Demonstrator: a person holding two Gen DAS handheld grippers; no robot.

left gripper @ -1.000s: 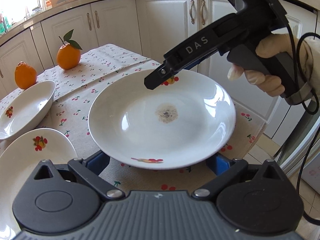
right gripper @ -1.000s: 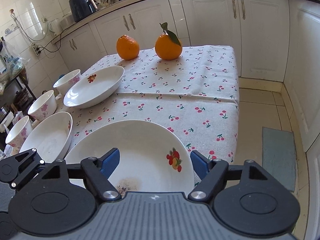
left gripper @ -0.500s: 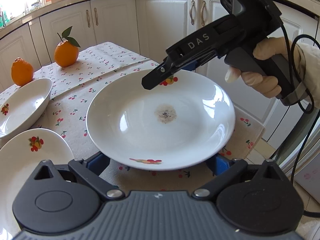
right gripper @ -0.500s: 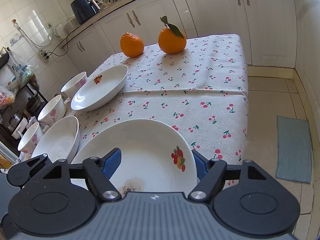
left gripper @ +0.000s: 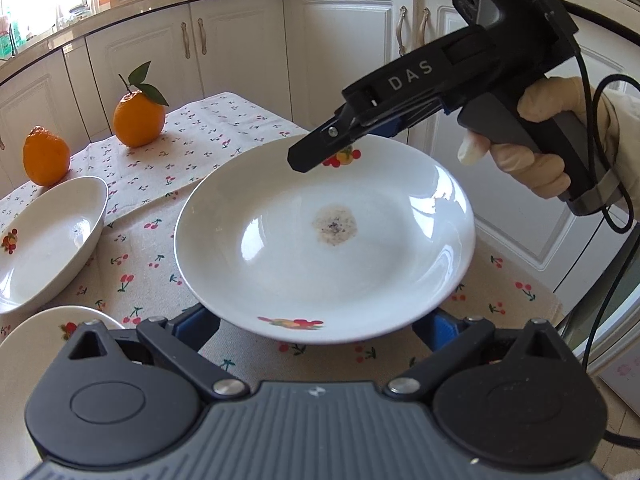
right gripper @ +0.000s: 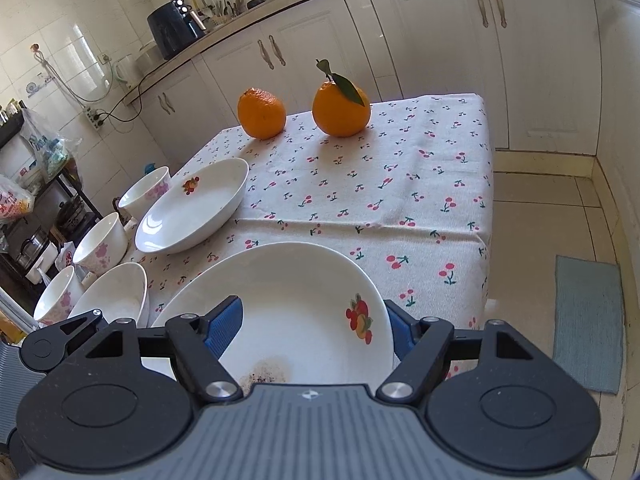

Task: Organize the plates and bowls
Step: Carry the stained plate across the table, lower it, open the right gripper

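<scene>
A large white plate [left gripper: 320, 260] with fruit decals and a brown stain in its middle hangs above the table's near corner, carried between both grippers. My left gripper [left gripper: 318, 322] reaches under its near rim. Its blue pads [left gripper: 200, 320] stand wide apart and are mostly hidden beneath the plate. My right gripper [right gripper: 310, 326] straddles the rim by the cherry decal, with one pad [right gripper: 224, 324] over the plate [right gripper: 296, 300] and the other at its outer edge. In the left wrist view the right gripper [left gripper: 316, 148] comes in from the upper right, held by a gloved hand [left gripper: 536, 160].
On the cherry-print tablecloth [right gripper: 400, 184] lie an oval white dish [right gripper: 192, 208], a white bowl [right gripper: 116, 296] and three small flowered bowls [right gripper: 100, 240] along the left edge. Two oranges [right gripper: 340, 108] sit at the far end. White cabinets surround the table, and a mat [right gripper: 588, 320] lies on the floor.
Both grippers and the plate between them have shifted together across the table. The plate kept its place against both grippers. The oranges and dishes look nearer.
</scene>
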